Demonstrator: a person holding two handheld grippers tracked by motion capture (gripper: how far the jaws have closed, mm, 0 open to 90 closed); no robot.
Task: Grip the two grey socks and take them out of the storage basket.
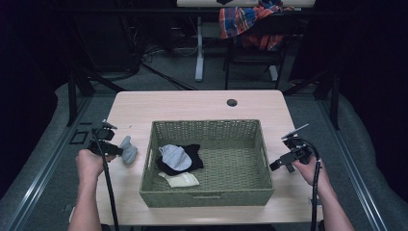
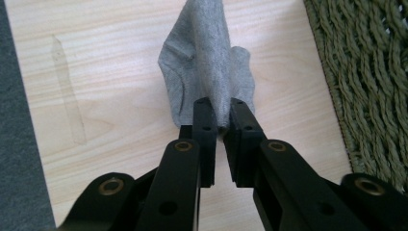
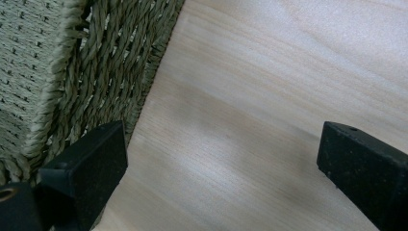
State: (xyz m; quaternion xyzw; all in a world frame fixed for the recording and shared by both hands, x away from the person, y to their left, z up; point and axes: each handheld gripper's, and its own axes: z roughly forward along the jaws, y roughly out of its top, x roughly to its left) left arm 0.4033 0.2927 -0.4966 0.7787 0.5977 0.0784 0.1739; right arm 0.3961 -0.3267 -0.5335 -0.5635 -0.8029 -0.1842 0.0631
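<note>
My left tongs [image 2: 219,120] pinch the grey sock [image 2: 207,67] on the bench [image 1: 192,103] left of the basket [image 1: 207,197], right tongs [image 3: 226,163] spread wide; I'd lift it clear of the rim.

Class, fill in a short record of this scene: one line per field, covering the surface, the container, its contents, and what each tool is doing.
Surface: light wooden table
Container: green woven basket, centre of table
In basket: black cloth, pale grey cloth on it, cream cloth beside
Left tool: shut on grey sock, left of basket
Right tool: open, over bare table right of basket
</note>
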